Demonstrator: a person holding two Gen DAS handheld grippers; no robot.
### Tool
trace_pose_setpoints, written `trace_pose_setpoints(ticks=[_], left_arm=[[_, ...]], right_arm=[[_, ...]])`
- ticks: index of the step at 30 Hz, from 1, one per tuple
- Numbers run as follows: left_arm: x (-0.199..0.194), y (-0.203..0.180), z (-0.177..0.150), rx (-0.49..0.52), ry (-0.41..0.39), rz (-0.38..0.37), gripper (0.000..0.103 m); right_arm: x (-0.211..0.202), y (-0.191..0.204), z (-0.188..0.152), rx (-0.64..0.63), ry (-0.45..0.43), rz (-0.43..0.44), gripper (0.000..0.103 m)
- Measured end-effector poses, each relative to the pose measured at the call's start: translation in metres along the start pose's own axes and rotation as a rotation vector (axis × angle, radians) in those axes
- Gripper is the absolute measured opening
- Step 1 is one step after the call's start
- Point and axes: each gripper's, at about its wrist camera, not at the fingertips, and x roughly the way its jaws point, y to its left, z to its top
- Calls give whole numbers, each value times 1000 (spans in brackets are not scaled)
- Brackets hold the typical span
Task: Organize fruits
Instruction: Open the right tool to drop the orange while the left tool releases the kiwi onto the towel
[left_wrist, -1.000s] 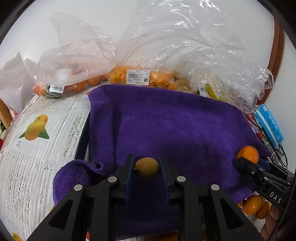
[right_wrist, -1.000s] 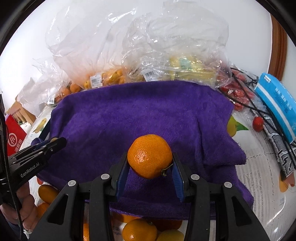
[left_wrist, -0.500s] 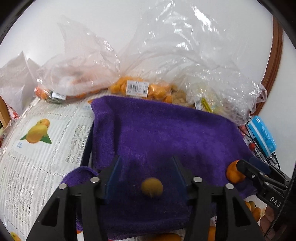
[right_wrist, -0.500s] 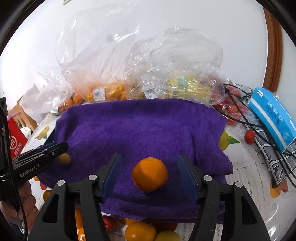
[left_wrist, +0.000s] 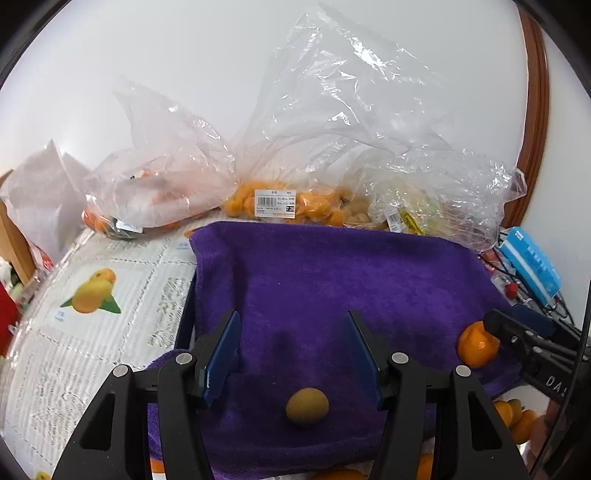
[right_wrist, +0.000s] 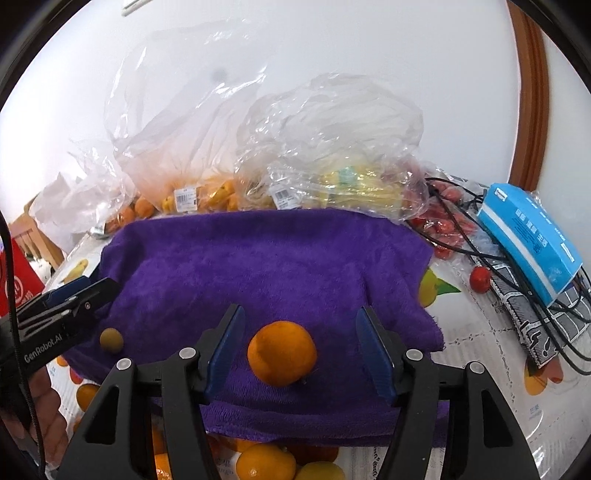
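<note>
Jaws, L: L gripper (left_wrist: 291, 354) jaws were opening, spread apart; pads clear of fruit.
Jaws, R: R gripper (right_wrist: 299, 349) jaws stood spread; pads on neither side touched fruit.
Small fruit: olive-yellow fruit (left_wrist: 307, 405) lay on towel (left_wrist: 332, 280), below and between L fingers, touching neither.
Orange: orange (right_wrist: 282, 353) sat on towel between R fingers, gap on both sides, nearer the left one.
Towel: purple, draped over a raised surface; front edge hung down toward cam.
Table: tablecloth (left_wrist: 92, 332) w/ fruit prints and lace pattern.
Bags: clear plastic bags (left_wrist: 295, 155) behind towel, holding orange and yellow fruit; price labels visible.
Loose fruit: more oranges (right_wrist: 265, 463) below towel front edge, near R cam.
Right side: blue box (right_wrist: 532, 236) over black cables; small red fruit (right_wrist: 480, 274) beside them.
Cross-view: L gripper tip seen at left edge of R cam, just beside small fruit.
</note>
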Motion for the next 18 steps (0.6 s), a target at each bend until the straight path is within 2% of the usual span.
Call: trace_pose_setpoints(ticks=[2, 4, 13, 18], left_arm=[[-1, 0, 0, -6, 0, -10, 56], [-3, 0, 1, -7, -7, -20, 56], [-2, 7, 1, -42, -4, -28, 56], [-3, 10, 1, -59, -5, -34, 56]], right_arm=[[1, -2, 1, 11, 23, 3, 59], [3, -3, 3, 26, 64, 26, 49], [-3, -14, 6, 85, 46, 85, 49], [0, -18, 7, 109, 71, 112, 48]])
